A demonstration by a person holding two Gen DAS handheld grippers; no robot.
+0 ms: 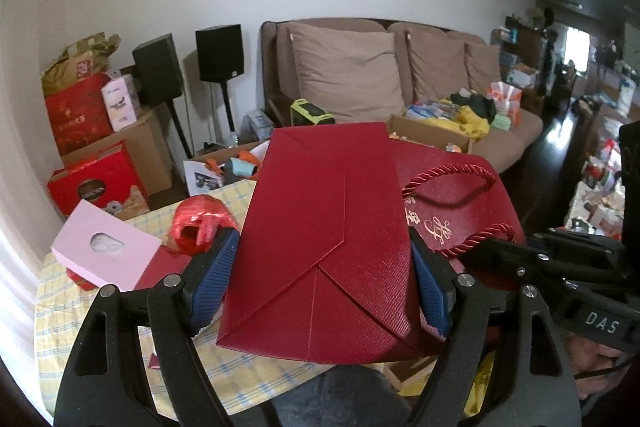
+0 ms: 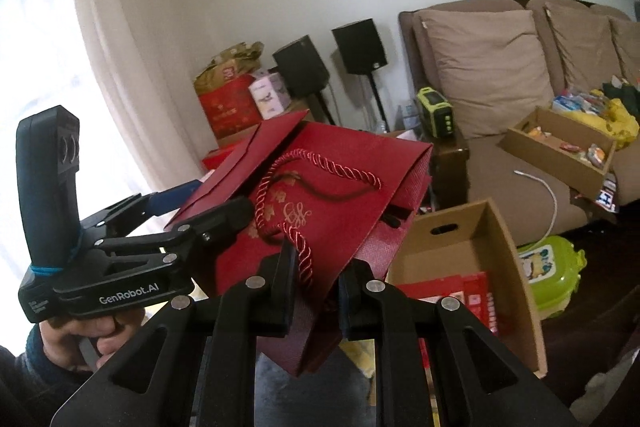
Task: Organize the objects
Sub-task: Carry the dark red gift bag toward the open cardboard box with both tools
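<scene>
both tongs clamp a red bag above the checked tablecloth; sofa behind.

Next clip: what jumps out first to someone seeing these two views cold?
A dark red paper gift bag fills the middle of both views, held off the table between two tongs: the left tongs span its folded bottom, and the right tongs are shut on its side by the twisted cord handle. Behind it stands a brown sofa cluttered with boxes, and a pink tissue box lies on the yellow checked tablecloth at left.
</scene>
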